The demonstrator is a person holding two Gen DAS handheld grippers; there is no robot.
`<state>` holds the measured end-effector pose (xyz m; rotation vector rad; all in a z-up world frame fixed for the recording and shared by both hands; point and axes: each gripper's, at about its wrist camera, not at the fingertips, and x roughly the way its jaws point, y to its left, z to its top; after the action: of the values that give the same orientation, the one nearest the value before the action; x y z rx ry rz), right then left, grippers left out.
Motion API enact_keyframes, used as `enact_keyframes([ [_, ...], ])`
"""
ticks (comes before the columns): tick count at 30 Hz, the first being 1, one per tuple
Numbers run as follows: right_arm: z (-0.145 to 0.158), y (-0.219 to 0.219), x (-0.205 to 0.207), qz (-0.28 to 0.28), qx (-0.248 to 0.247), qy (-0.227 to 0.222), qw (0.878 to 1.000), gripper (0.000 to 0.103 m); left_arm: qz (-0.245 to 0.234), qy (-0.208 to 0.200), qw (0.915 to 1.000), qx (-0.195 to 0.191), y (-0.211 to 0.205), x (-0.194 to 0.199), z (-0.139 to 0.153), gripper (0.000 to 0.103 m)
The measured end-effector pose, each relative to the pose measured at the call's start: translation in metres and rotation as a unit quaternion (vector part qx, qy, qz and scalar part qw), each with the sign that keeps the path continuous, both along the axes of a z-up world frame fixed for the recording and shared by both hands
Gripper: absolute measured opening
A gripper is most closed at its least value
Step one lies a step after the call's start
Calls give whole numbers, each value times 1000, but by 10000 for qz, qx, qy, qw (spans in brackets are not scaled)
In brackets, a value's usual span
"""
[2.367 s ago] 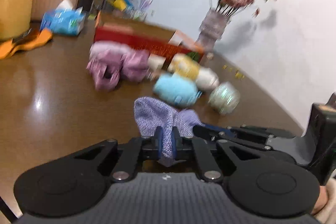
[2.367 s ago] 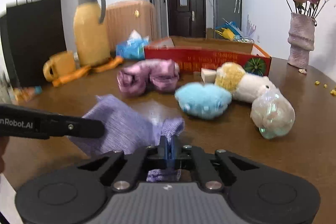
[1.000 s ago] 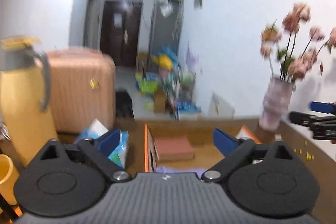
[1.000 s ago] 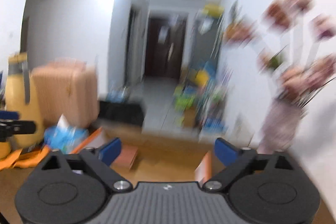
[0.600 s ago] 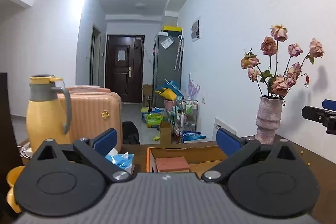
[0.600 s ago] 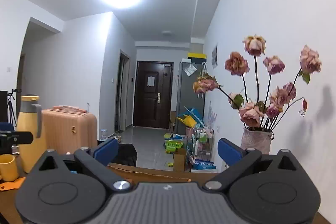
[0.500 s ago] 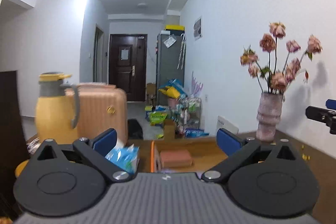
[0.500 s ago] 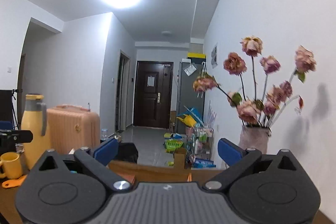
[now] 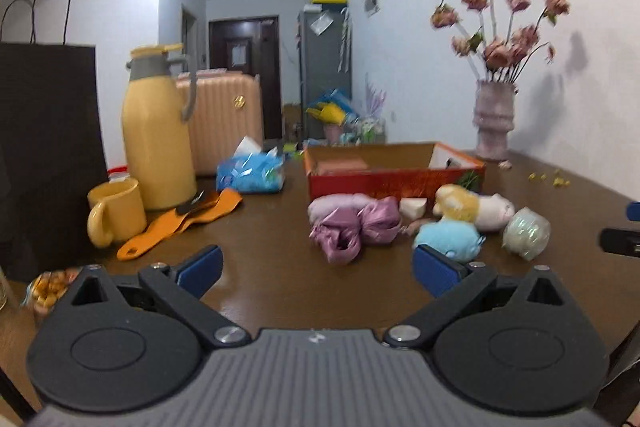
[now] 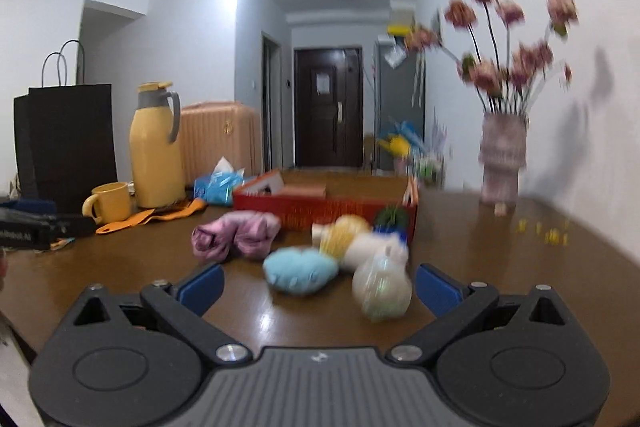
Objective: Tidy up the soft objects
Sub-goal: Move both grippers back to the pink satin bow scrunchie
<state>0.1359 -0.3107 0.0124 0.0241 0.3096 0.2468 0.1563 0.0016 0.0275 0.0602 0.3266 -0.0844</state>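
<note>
bare table (image 9: 260,247) before toys (image 9: 354,227)

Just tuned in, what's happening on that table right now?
Both grippers, left and right, are open and empty above the table. The soft things lie loose in front of the red box: a pink bundle, a blue plush, a yellow-white plush and a wrapped ball.

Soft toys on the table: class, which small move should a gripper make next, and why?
Probably ease the open right gripper forward and down around the blue plush. It lies nearest, between the spread fingers, outside the red box, and both grippers are empty.
</note>
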Motion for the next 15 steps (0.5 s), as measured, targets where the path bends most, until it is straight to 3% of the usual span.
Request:
enact_keyframes([
  [5,4,7,7,51,123,-28,9999,102,-10,34,9994,-331,7,16,-3,103],
  [9,6,19,33,57,158,1,9999,101,-13,395,9961,-786,16,47,-11,101],
  [15,-2,47,113,327,458,542,9969,89,-12,631,9941,-883,20,113,-21,83],
])
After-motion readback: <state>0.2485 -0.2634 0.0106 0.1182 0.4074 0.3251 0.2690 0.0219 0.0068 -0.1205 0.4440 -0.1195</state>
